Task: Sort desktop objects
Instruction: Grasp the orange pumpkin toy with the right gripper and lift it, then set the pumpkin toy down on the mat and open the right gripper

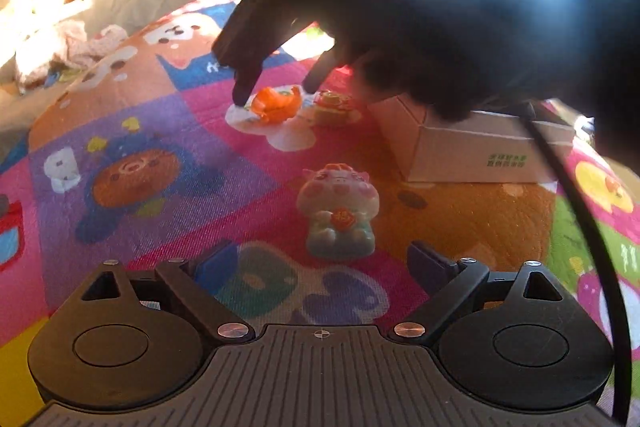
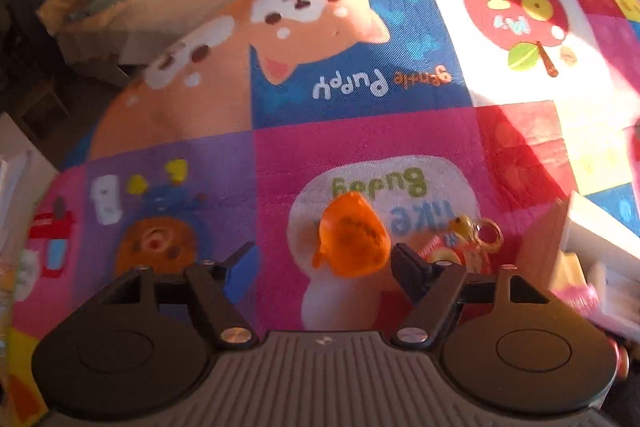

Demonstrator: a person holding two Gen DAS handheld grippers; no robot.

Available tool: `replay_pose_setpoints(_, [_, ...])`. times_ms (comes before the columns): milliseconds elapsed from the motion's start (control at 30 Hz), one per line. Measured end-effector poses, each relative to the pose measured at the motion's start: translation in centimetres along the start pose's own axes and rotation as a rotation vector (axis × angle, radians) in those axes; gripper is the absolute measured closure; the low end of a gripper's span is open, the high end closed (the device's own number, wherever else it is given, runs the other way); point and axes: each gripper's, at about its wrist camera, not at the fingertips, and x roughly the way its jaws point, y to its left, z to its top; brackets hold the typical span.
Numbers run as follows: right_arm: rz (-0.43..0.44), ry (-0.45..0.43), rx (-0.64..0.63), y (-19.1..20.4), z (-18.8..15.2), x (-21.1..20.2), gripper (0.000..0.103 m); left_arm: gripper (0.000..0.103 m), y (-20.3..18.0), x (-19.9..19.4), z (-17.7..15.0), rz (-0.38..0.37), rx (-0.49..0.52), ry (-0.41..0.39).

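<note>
My left gripper [image 1: 322,261] stands open low over the patchwork cloth. A pastel pig figurine [image 1: 338,211] stands upright just ahead of its fingertips, untouched. Farther back, my right gripper [image 1: 276,93] shows as a dark shape with its fingers straddling an orange translucent toy [image 1: 276,105]. In the right wrist view that gripper [image 2: 322,261] is open. The orange toy [image 2: 352,241] lies between its fingers, close to the right one, with a wide gap to the left one. A small red and yellow charm [image 2: 472,239] with a gold clasp lies just right of it, also the charm [image 1: 334,107].
A white cardboard box [image 1: 472,147] sits on the cloth to the right of the toys, and its edge [image 2: 600,231] shows at the right. A black cable [image 1: 580,211] hangs down the right side. Crumpled clothes [image 1: 68,47] lie beyond the cloth's far left edge.
</note>
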Motion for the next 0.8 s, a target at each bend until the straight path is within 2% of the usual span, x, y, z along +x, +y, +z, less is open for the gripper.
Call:
replay_pose_setpoints(67, [-0.090, 0.021, -0.039, 0.4, 0.5, 1.9, 0.042, 0.006, 0.8, 0.1, 0.1, -0.011, -0.050, 0.007])
replay_pose_setpoints(133, [-0.080, 0.055, -0.037, 0.1, 0.6, 2.8, 0.054, 0.006, 1.4, 0.1, 0.1, -0.026, -0.091, 0.009])
replay_pose_setpoints(167, [-0.066, 0.065, -0.028, -0.1, 0.5, 2.8, 0.056, 0.006, 1.6, 0.0, 0.1, -0.035, -0.100, 0.005])
replay_pose_setpoints(233, [-0.051, 0.050, -0.020, -0.6, 0.2, 1.8, 0.056, 0.006, 1.5, -0.1, 0.0, -0.039, -0.097, 0.000])
replay_pose_setpoints(367, [0.011, -0.070, -0.021, -1.0, -1.9, -3.8, 0.056, 0.006, 1.7, -0.2, -0.1, -0.048, -0.103, -0.007])
replay_pose_setpoints(467, [0.090, -0.144, -0.043, -1.5, -5.9, -9.6, 0.056, 0.005, 1.7, -0.3, -0.1, -0.046, -0.105, -0.009])
replay_pose_setpoints(533, [0.106, -0.173, -0.059, -2.1, -9.5, -12.9, 0.056, 0.005, 1.5, -0.3, -0.1, -0.042, -0.097, -0.007])
replay_pose_setpoints(667, [0.057, -0.174, -0.024, -4.0, -16.8, -17.0, 0.056, 0.004, 1.2, -0.1, 0.1, -0.031, -0.077, -0.002])
replay_pose_setpoints(800, [-0.060, -0.151, 0.019, -5.8, -23.3, -17.8, 0.056, 0.004, 0.2, -0.1, 0.2, -0.012, -0.013, 0.004])
